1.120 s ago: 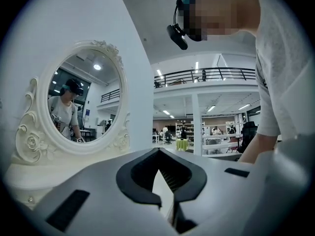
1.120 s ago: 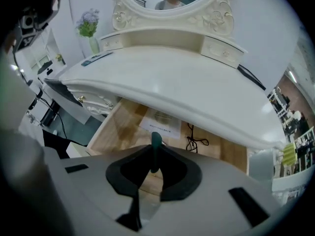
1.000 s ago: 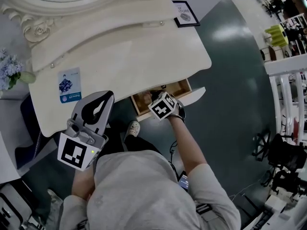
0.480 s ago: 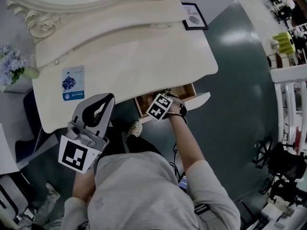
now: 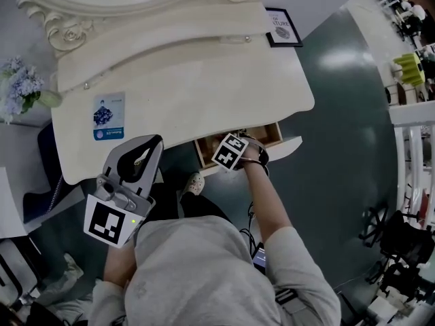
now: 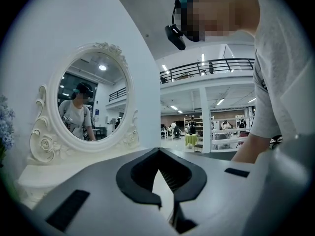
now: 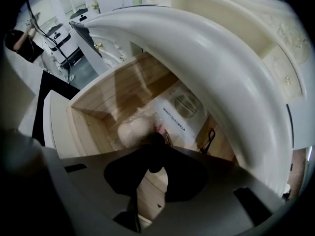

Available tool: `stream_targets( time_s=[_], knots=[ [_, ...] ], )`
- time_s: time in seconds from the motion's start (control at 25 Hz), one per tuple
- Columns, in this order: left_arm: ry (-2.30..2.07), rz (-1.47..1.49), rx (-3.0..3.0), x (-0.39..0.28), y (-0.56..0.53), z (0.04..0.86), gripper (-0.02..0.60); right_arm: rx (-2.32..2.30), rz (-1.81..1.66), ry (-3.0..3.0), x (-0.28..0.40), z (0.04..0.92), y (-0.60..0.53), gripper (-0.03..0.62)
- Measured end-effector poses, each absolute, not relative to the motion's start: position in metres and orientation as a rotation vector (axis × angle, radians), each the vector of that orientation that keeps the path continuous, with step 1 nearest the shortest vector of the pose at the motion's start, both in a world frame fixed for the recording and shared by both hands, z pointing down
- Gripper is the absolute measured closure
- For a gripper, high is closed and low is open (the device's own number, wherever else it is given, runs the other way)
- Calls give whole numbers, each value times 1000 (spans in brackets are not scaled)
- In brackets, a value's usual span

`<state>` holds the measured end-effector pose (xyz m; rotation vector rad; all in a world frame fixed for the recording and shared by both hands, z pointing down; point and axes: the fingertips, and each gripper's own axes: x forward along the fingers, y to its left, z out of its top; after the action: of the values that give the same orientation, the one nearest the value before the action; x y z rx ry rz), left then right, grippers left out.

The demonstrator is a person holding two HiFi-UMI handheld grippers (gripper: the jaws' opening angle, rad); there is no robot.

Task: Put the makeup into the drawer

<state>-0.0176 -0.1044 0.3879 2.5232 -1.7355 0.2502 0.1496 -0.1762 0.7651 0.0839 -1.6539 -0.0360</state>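
Your right gripper [image 7: 154,161] hangs nose-down over the open drawer [image 7: 93,107]. Its jaws have just been easing partly apart around a slim dark piece of makeup [image 7: 155,141] at their tips, so I judge this to be the release. The makeup shows almost end-on, so its long axis runs up and down along the jaws, with the lower end aimed at the drawer floor near a pale bagged puff [image 7: 134,132] and a white printed packet [image 7: 179,109]. Next, let it drop clear, then lift straight out without clipping the bench [image 7: 197,48] edge overhanging the drawer.
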Motion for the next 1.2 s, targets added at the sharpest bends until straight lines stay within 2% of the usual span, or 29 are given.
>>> stream_targets(
  time_s=[0.24,0.96,1.0,1.08,1.12,1.2],
  knots=[
    [-1743,253,2527,-19,-103,385,571,125,30,-1717,149,759,-178,451],
    [-1664,242,2623,-11,-101,369,571,394,273,-1923,156,710,-185,441],
    [-1661,241,2627,-12,-101,367,570,412,279,-1931,157,707,-185,443],
    [-1656,237,2631,-14,-100,366,571,463,295,-1972,156,696,-187,528],
    [-1653,234,2634,-15,-99,365,571,487,308,-2002,154,690,-187,550],
    [-1644,226,2644,-16,-98,363,570,529,332,-2063,152,678,-187,561]
  ],
)
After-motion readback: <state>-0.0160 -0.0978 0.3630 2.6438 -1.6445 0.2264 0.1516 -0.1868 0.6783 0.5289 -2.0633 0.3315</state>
